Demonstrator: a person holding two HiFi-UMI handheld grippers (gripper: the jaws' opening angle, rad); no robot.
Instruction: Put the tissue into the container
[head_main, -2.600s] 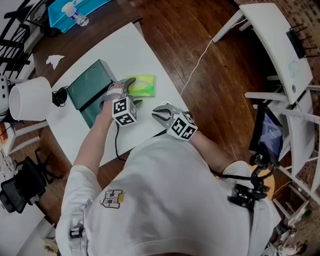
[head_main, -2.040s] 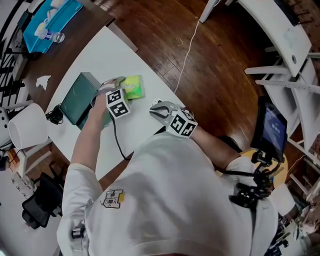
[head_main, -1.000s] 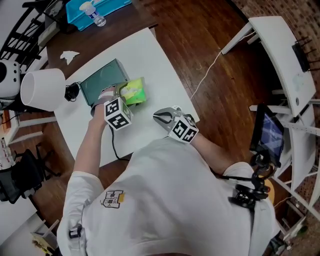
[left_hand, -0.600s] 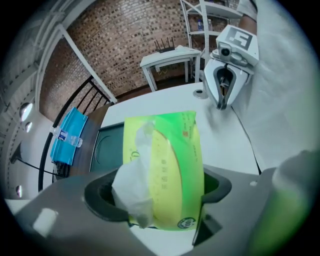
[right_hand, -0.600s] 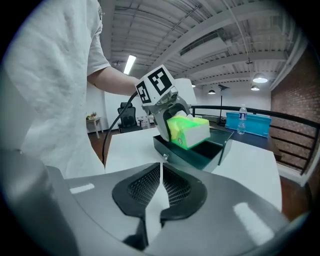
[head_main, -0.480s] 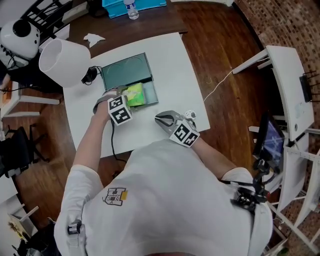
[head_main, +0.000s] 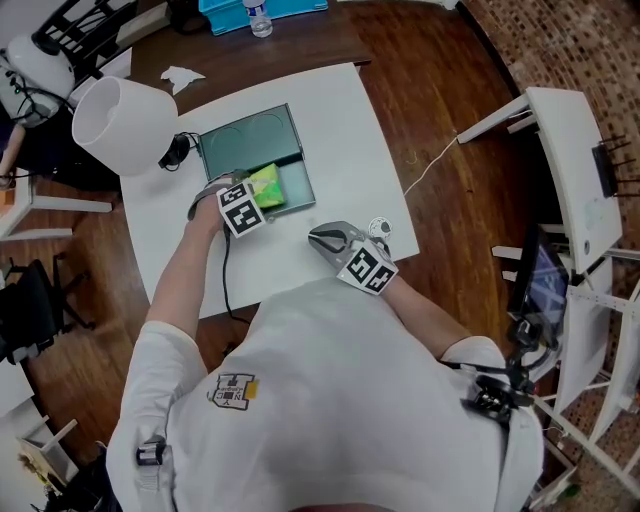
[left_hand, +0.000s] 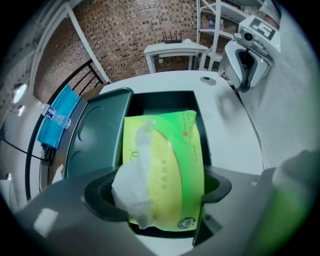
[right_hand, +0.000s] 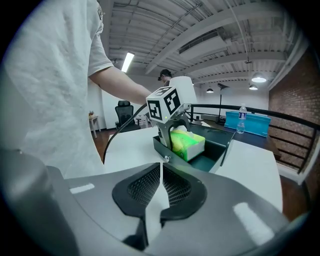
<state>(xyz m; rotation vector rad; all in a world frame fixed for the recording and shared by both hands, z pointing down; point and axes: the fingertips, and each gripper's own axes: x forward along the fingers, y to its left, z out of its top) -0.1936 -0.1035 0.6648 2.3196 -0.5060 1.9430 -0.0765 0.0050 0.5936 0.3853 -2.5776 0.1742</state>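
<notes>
left gripper (left_hand: 160, 196) clamped on tissue pack (left_hand: 167, 155) | right gripper (right_hand: 160, 194) closed, empty | risk: pack, seemingly tilted, snags the container (left_hand: 162, 102) wall on release

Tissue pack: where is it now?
Head view, centre-left: the tissue pack sits partly inside the open dark green container on the white table, held by the left gripper.

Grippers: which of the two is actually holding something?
The left gripper: its jaws clamp the green tissue pack in the dark container. The right gripper is shut, with nothing between its jaws.
</notes>
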